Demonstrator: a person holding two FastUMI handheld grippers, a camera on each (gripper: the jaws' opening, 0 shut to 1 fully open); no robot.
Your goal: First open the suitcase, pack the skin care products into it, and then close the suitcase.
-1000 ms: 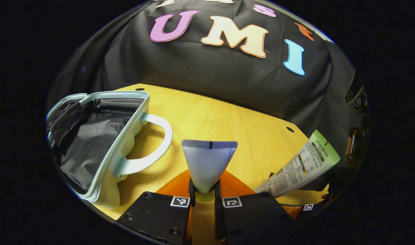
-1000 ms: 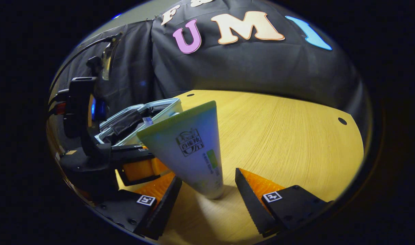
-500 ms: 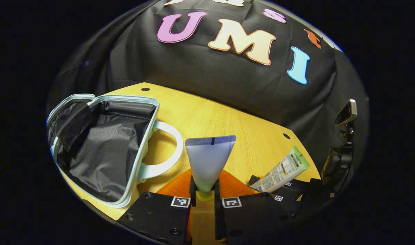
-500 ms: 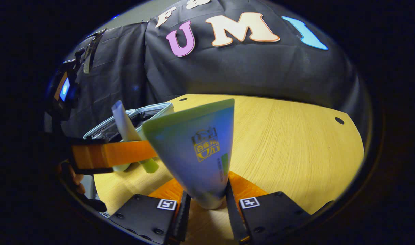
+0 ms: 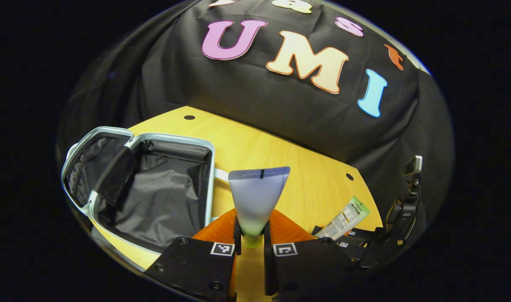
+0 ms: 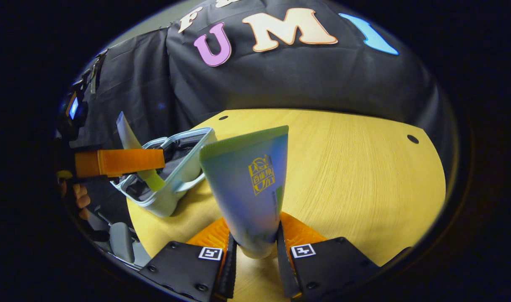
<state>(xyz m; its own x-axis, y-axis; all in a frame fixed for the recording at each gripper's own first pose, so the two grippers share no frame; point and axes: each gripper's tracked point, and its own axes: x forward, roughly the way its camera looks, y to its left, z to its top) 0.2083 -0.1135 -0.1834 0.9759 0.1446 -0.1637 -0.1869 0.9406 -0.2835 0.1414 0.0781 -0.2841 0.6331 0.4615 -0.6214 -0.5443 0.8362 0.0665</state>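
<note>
The open suitcase [image 5: 154, 197] shows bare dark lining, now nearer beneath the left gripper [image 5: 251, 241], which is clamped on a pale tube [image 5: 257, 197], while the right gripper [image 6: 255, 251] pinches a green-edged tube [image 6: 249, 188] above the table [image 6: 356, 176].

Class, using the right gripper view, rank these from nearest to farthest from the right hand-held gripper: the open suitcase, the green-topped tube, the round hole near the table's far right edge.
1. Green-topped tube: clamped in the right hand-held gripper.
2. Open suitcase: left, on the table.
3. Round hole: far right, by the table's back edge.
</note>
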